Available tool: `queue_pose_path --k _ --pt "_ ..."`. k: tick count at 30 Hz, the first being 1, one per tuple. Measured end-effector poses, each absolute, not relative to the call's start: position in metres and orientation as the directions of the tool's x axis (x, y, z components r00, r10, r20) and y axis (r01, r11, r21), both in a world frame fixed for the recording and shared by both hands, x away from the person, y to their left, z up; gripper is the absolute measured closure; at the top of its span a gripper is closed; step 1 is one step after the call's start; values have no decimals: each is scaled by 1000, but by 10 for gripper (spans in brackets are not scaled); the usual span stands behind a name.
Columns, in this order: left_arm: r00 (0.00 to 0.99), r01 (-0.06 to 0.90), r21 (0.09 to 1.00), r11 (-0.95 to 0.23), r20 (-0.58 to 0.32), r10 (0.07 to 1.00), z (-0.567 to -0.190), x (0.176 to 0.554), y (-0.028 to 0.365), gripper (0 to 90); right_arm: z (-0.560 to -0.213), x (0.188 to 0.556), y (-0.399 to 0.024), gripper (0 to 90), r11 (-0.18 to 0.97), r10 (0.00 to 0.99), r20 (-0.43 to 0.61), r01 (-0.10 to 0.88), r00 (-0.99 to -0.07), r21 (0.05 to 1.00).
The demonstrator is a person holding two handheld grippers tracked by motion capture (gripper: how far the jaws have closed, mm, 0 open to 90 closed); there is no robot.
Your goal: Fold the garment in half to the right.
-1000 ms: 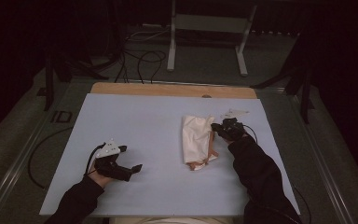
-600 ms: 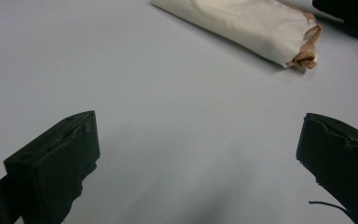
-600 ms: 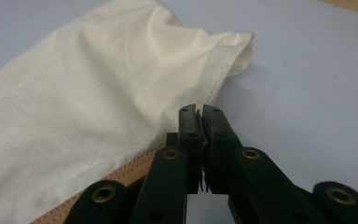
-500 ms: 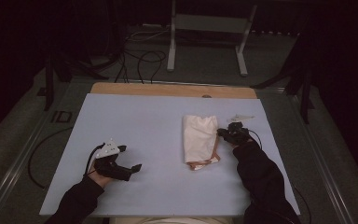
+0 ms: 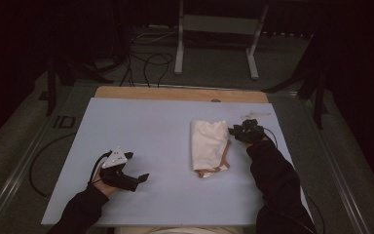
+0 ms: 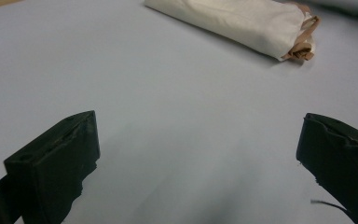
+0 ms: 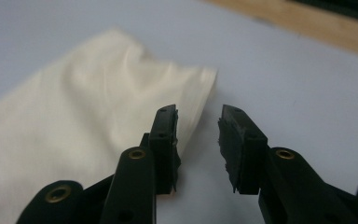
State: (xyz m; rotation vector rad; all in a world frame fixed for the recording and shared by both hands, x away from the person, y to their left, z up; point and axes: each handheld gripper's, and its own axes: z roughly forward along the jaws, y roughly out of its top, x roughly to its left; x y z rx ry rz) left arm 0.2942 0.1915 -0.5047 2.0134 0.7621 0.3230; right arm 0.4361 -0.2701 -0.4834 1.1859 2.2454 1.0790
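A folded cream cloth [image 5: 208,144] with a brown trim at its near end lies flat on the pale blue table [image 5: 151,122], right of centre. My right gripper [image 5: 233,130] sits just off the cloth's far right edge. Its jaws have just been opening, and in the right gripper view the gripper [image 7: 198,114] has nothing between them, with the cloth [image 7: 74,116] to their left. My left gripper [image 5: 137,165] rests near the front left with its jaws wide open. The left gripper view has that gripper [image 6: 200,121] over bare table and the cloth [image 6: 242,21] far off.
A wooden strip [image 5: 175,93] runs along the table's far edge. Beyond it stand a metal frame [image 5: 214,29] and loose cables [image 5: 146,61] on the dark floor. A black cable [image 5: 39,161] hangs off the table's left side.
My right gripper has slid right off the cloth's edge and its jaws have parted, letting the cloth go. The cloth now lies flatter. The left gripper stayed put.
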Motion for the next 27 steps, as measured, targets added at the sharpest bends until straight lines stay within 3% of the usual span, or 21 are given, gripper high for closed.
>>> queue_pose_path --k 6,16,20,21,23,27 --pt "774 387 842 -376 -75 629 -506 294 192 0 -474 466 -261 629 316 822 65 549 -566 774" --pt "780 391 842 -372 -88 619 -507 295 192 0 -496 498 -245 614 309 824 138 638 -550 705" --pt "783 390 842 -373 -89 616 -507 295 192 0 -502 498 -244 709 314 825 143 655 -546 687" --pt "783 390 843 -372 -91 615 -507 295 192 0 -502 497 -244 802 315 828 138 653 -544 688" --pt "783 391 842 -372 -92 615 -507 295 191 0 -500 494 -244 872 326 828 115 639 -548 696" --pt "784 391 841 -373 -92 614 -507 295 190 0 -491 486 -243 879 344 824 76 602 -561 721"
